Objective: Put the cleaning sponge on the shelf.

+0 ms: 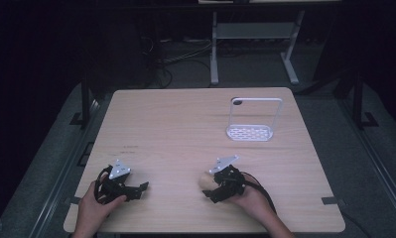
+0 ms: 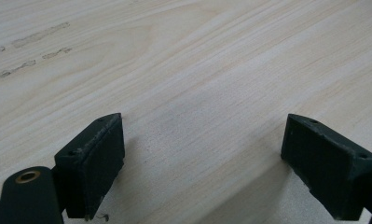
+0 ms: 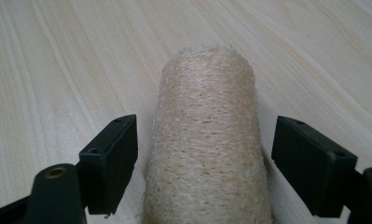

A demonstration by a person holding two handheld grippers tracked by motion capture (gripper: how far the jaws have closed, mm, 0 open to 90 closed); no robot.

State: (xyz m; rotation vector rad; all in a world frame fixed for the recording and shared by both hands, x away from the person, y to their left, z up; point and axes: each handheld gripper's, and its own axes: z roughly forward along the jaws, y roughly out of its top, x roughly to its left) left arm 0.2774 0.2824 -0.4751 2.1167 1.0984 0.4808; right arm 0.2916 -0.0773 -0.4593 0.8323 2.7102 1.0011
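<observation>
A beige loofah sponge roll [image 3: 204, 140] lies on the light wooden table [image 1: 175, 124], near the front edge right of centre, where the high view shows it as a pale lump [image 1: 205, 181]. My right gripper [image 1: 209, 188] straddles it. In the right gripper view the roll runs lengthwise between the two black jaws of that gripper [image 3: 207, 126], with a narrow gap on each side, so the pads are not pressing on it. My left gripper [image 1: 140, 191] rests at the front left, held by a hand. Its jaws [image 2: 202, 126] stand wide open over bare wood.
A white wire stand [image 1: 250, 131] with a slotted oval base and an upright loop handle sits at the back right of the table. Faint dark marks [image 1: 128, 148] lie left of centre. Beyond the far edge are desk legs and cables on the floor.
</observation>
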